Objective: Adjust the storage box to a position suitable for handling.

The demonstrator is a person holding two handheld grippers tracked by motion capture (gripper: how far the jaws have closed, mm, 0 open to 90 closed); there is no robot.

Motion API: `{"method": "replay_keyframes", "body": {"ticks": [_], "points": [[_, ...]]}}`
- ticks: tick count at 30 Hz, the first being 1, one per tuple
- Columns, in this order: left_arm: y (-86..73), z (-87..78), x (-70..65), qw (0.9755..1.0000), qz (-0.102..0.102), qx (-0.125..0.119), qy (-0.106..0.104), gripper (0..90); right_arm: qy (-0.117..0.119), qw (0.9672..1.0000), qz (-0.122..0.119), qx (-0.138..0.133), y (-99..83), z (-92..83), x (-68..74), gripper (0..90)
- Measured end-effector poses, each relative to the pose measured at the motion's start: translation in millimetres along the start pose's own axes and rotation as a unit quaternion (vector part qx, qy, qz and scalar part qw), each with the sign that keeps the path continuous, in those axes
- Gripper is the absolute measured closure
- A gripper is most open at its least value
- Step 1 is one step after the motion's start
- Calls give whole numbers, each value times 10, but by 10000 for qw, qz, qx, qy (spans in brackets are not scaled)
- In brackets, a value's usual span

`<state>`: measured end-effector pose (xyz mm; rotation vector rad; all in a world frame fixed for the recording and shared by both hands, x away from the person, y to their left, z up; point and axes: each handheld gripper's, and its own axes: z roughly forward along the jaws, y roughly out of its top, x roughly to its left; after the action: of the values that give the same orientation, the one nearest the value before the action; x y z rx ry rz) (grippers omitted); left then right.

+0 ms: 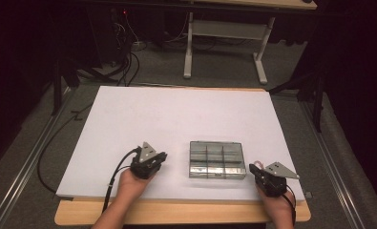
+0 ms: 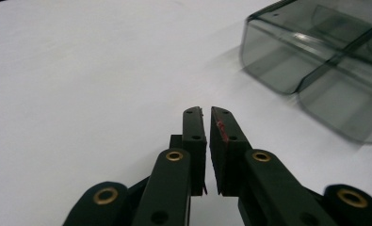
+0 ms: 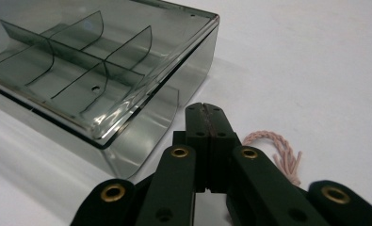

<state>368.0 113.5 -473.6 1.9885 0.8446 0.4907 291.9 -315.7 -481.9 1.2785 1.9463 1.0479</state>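
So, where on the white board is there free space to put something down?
The white board is bare across its whole far half, behind the clear divided box, and along its left side beyond the left gripper. It is crowded near the front edge: the box sits between both grippers, and a pink braided cord lies beside the right gripper.

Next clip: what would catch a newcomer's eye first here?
A clear smoky compartment box with its lid shut sits near the front of the white table. The left gripper flanks it on one side and the right gripper on the other, neither touching it. A short pink twisted cord lies just beside the right gripper.
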Motion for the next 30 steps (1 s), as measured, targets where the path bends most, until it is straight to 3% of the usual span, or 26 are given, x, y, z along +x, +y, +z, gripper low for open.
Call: {"method": "replay_keyframes", "body": {"ticks": [5,7,9,14,17,20,22,24,30], "points": [[-195,-205,210,9994,-132,-81,303,817,12,10000,-66,33,-41,-31,53,900],[-237,-217,247,9993,-235,-31,292,796,6,10000,-85,46,-58,-51,75,900],[-265,-193,243,9992,-143,64,380,786,7,9999,-98,49,-64,-72,96,900],[-274,-193,253,9991,-195,47,373,756,-7,10000,-92,31,-79,-111,96,900],[-274,-195,286,9987,-358,16,355,717,5,10000,-80,30,-93,-126,89,900],[-244,-199,330,9979,-203,-116,598,718,7,10000,-69,35,-98,-146,91,900],[-223,-159,382,9981,-311,-111,528,714,0,10000,-69,19,-99,-164,94,900],[-224,-100,402,9982,-380,59,471,712,-17,10000,-74,12,-103,-183,101,900],[-216,-82,369,9983,-209,186,504,657,-9,10000,-88,7,-125,-239,122,900]]}}
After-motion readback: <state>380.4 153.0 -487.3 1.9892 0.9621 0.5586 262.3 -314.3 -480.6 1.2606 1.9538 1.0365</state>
